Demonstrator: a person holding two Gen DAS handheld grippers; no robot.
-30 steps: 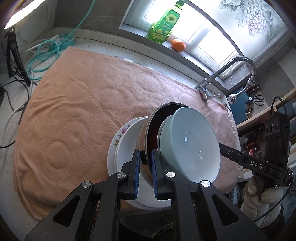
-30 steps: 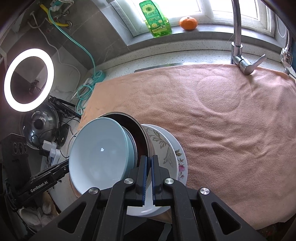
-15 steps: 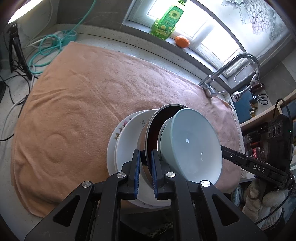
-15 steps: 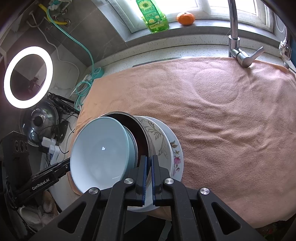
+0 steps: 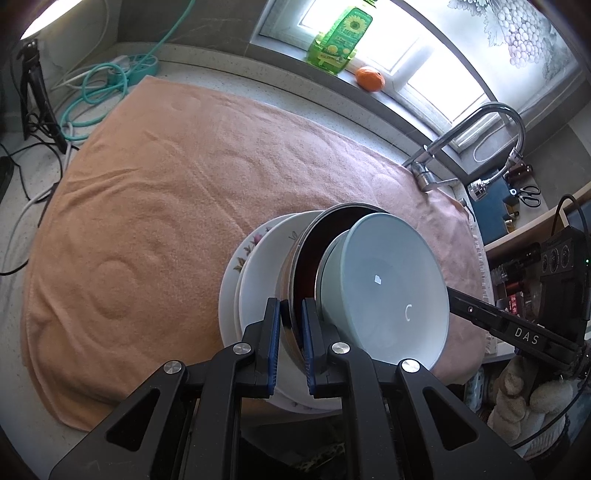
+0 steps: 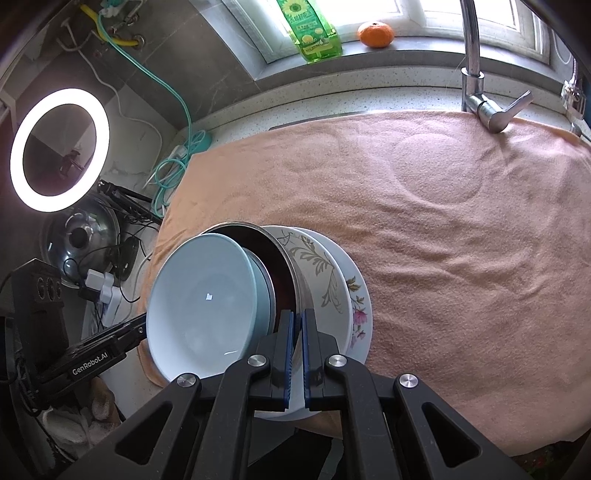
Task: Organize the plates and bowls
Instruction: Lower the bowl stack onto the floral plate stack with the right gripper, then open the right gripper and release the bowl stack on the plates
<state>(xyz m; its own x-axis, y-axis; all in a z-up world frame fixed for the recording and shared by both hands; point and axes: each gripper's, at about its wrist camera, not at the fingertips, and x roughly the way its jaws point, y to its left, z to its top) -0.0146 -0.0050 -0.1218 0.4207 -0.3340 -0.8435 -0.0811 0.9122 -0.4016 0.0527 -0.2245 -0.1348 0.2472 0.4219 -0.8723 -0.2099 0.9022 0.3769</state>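
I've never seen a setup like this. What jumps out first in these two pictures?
A tilted stack of dishes: a pale blue bowl nested in a dark metal bowl, with white floral plates behind, pinched at the rims by the left gripper and the right gripper. Under it lies a broad peach towel. On the sill sit a green bottle and an orange.
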